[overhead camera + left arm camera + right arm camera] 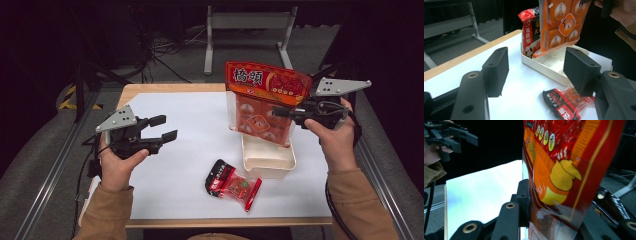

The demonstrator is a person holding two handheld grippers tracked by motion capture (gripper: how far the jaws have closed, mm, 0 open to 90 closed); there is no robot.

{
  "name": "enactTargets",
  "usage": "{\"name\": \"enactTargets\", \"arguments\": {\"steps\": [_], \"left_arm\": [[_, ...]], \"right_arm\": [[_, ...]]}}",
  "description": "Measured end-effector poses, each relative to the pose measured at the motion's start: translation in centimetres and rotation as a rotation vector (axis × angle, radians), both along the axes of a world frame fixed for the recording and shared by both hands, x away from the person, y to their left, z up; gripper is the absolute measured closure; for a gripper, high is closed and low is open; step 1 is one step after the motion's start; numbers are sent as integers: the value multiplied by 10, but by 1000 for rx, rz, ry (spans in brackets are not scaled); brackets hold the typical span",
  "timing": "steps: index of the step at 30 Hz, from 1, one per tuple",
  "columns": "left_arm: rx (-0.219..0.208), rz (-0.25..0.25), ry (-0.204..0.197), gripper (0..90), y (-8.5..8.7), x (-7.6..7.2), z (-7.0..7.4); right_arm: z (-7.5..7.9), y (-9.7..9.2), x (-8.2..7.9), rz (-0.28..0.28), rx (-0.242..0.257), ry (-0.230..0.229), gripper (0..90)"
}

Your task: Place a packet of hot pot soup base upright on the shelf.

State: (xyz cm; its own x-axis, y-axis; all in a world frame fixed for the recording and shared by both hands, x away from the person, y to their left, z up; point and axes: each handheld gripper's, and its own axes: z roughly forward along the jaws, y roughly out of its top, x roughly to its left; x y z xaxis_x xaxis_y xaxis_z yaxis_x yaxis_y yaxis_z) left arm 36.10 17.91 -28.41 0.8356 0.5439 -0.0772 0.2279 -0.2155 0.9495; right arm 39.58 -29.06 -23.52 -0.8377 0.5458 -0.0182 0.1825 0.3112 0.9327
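The right gripper (283, 113) is pinching the large red-and-orange bag (264, 100), its black jaws pressing on the bag from both sides; in the right gripper view the bag (571, 170) is standing between them, close against the lens. The bag is hanging upright above the white tray (268, 160), its lower edge dipping just inside the tray's far end. In the left gripper view the bag's orange lower half (564, 22) is hovering over the tray (544, 65), and a second red packet (530, 32) is leaning upright at the tray's far wall.

The left gripper (166, 128) is holding its jaws spread with nothing between them. It is hanging above the white sheet (190, 150), well apart from the tray on the tray's left.

A small red-and-black sachet (232, 184) is lying flat on the sheet just in front of the tray, nearer the person; in the left gripper view this sachet (564, 105) is lying beside the jaws.

The sheet is covering most of the wooden table (150, 88), whose bare edge is showing beyond the tray.
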Motion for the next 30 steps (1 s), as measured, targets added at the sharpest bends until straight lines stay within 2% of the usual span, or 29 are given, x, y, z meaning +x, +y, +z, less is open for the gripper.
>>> {"name": "enactTargets", "arguments": {"steps": [10, 19, 30], "left_arm": [[4, 2, 2, 376, 1, 1, -1], [3, 5, 7, 375, 1, 2, -2], [5, 1, 11, 374, -1, 2, -3]], "right_arm": [[-8, -11, 1, -62, 36, 3, 703], [-17, -19, 2, -92, 72, 1, 703], [-40, -24, 3, -125, 108, 3, 704]]}}
